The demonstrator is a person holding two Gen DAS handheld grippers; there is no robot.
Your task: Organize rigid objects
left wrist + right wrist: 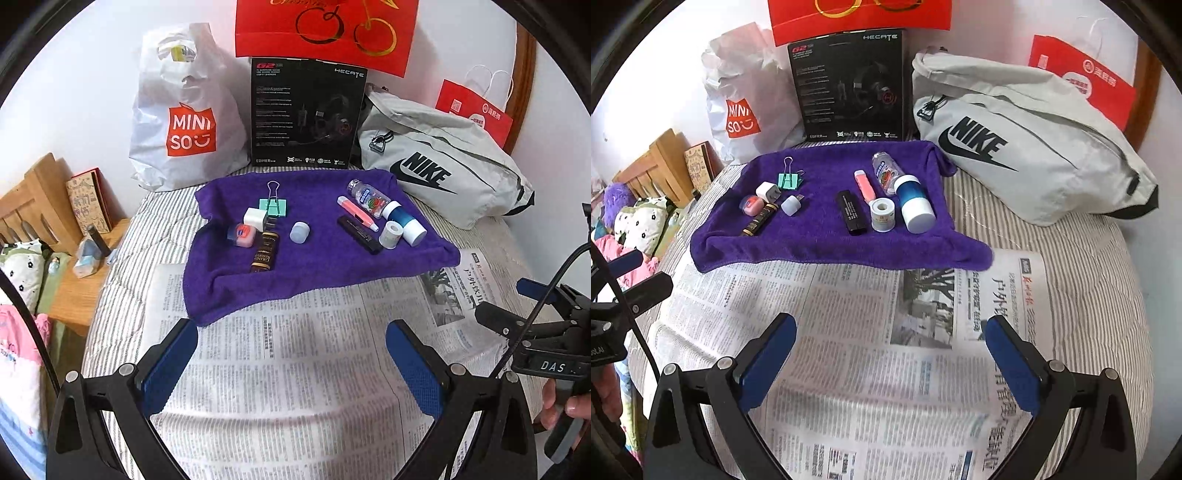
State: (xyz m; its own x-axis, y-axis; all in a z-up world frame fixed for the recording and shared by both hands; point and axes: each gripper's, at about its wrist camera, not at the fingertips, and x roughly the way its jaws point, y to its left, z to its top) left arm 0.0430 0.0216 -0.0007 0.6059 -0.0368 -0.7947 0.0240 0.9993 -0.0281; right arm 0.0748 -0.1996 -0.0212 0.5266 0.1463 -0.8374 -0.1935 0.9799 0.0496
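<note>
Nearest, the left gripper [291, 332] and right gripper [890, 328] were held spread wide and empty over newspaper [849, 369]. Beyond, small items were laid on a purple towel [812, 243]: a black stick [851, 212], tape roll [882, 215], blue-white bottle [914, 206]. Farthest, the bags' contents could not be seen.

Fuzzy purple cloth towel [317, 266] — matt printed newspaper [295, 369] — glossy plastic bottle [916, 206]

Bright, soft, even daylight here, only faint shadows hugging the purple towel [317, 266], its small things sharp, while beyond it fisheye bending curves the room, black vignette rims the corners, and the newspaper [295, 387] nearest blurs.
</note>
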